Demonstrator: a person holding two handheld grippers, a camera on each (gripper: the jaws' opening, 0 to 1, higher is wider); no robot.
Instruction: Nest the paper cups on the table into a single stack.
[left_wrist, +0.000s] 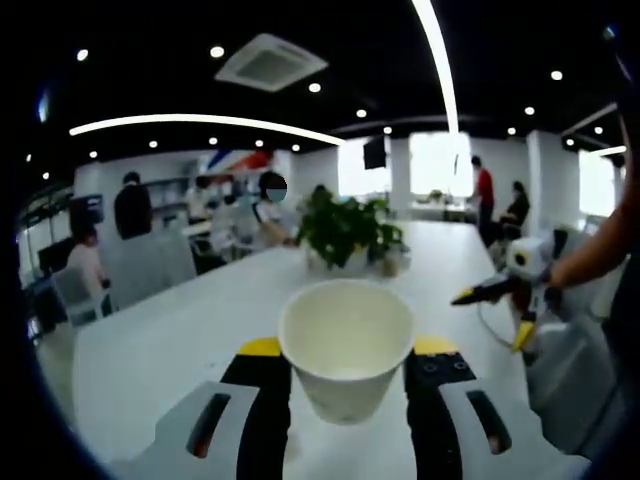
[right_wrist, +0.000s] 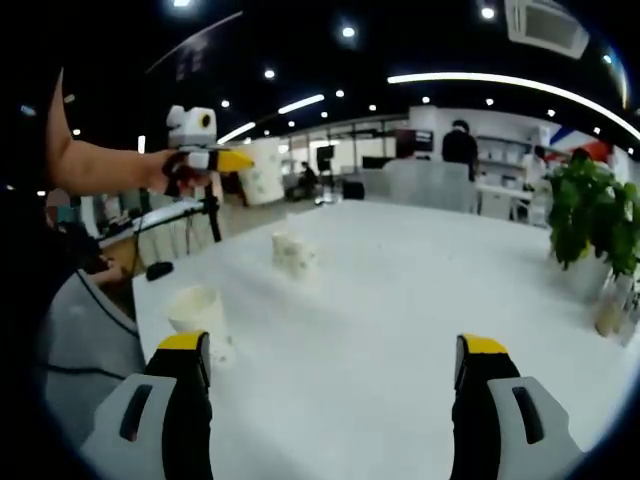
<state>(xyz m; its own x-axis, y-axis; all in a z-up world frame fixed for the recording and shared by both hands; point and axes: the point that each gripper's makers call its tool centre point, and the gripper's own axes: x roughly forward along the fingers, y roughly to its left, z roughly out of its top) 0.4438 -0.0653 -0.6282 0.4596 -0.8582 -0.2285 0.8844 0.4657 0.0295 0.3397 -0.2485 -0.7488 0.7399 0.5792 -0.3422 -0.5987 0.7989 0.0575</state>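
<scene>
A white paper cup (left_wrist: 345, 345) stands upright between my left gripper's (left_wrist: 348, 347) yellow-tipped jaws, which are shut on its sides. The right gripper view has that left gripper (right_wrist: 232, 160) raised at the upper left over the table's corner, holding the same cup (right_wrist: 262, 175) in the air. My right gripper (right_wrist: 334, 350) is open wide above the white table (right_wrist: 400, 300), nothing between its jaws. One paper cup (right_wrist: 197, 310) stands on the table just beyond its left jaw. A small cluster of cups (right_wrist: 293, 252) sits farther off. The right gripper (left_wrist: 492, 316) also appears at the right, open.
A potted plant (left_wrist: 345, 228) stands mid-table, at the right edge (right_wrist: 590, 215) in the right gripper view. Cables and a dark object (right_wrist: 158, 270) lie near the table's left corner. Chairs and several people are beyond the table's far end.
</scene>
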